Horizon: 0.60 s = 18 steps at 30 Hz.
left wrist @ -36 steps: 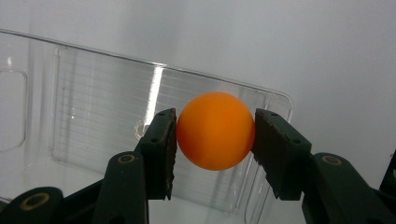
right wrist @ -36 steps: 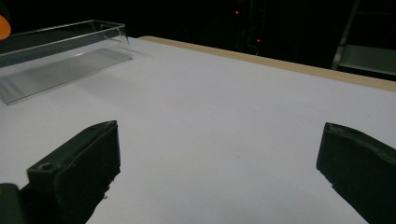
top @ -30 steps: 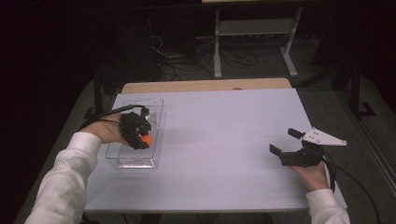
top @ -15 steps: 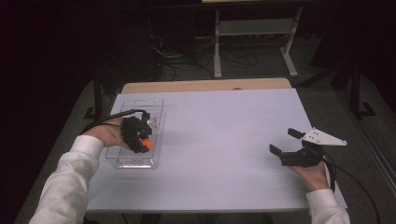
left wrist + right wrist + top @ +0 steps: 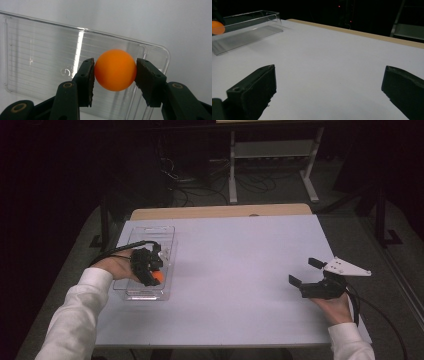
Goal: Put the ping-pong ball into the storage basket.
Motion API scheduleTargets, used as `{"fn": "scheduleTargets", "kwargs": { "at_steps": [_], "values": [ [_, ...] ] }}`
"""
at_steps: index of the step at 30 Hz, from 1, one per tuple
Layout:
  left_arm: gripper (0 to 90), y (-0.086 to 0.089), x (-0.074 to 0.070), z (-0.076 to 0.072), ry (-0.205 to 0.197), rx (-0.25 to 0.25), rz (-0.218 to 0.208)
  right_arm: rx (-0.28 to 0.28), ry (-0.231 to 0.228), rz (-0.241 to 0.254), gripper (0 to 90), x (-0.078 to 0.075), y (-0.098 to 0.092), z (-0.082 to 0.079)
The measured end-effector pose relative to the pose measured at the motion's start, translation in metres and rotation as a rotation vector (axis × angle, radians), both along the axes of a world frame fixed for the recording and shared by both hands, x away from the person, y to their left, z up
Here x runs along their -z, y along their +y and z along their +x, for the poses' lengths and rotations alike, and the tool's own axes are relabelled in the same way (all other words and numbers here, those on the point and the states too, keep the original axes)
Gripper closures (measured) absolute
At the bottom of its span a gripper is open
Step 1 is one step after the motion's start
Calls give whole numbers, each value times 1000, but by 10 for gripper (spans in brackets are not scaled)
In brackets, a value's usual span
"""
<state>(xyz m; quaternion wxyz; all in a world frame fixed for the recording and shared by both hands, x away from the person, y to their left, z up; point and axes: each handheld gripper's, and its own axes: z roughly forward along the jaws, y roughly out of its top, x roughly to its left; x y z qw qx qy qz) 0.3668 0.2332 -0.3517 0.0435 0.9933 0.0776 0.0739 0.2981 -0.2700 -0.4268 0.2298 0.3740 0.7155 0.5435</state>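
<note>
2 black jaws of the left gripper (image 5: pixel 115 75) squeeze an orange ball (image 5: pixel 115 70) from both sides, right over the clear plastic box (image 5: pixel 37 57). That box sits near the left edge of the white table (image 5: pixel 240 270). Over by the right edge, the right gripper (image 5: pixel 306 272) rests low with its jaws wide apart and nothing between them

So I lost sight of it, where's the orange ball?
The orange ball sits clamped in the left gripper, over the clear tray at the table's left in the high view.
</note>
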Motion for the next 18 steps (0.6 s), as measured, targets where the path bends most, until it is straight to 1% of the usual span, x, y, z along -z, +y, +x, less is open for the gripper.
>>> {"fn": "scheduleTargets", "kwargs": {
  "at_steps": [6, 11, 14, 16, 18],
  "values": [
    [505, 0, 6, 1, 7, 1, 2, 2, 4, 0, 0, 0, 0, 0],
    [505, 0, 12, 3, 21, 0, 5, 3, 4, -2, 0, 1, -1, 0],
    [505, 0, 16, 3, 27, 3, 19, 5, 4, -2, 0, 1, -1, 0],
    [505, -1, 19, 4, 33, 0, 9, 5, 5, -2, 0, 1, -1, 0],
    [505, -1, 21, 4, 37, 2, 12, 4, 6, -4, 0, 1, -1, 0]
  ]
}}
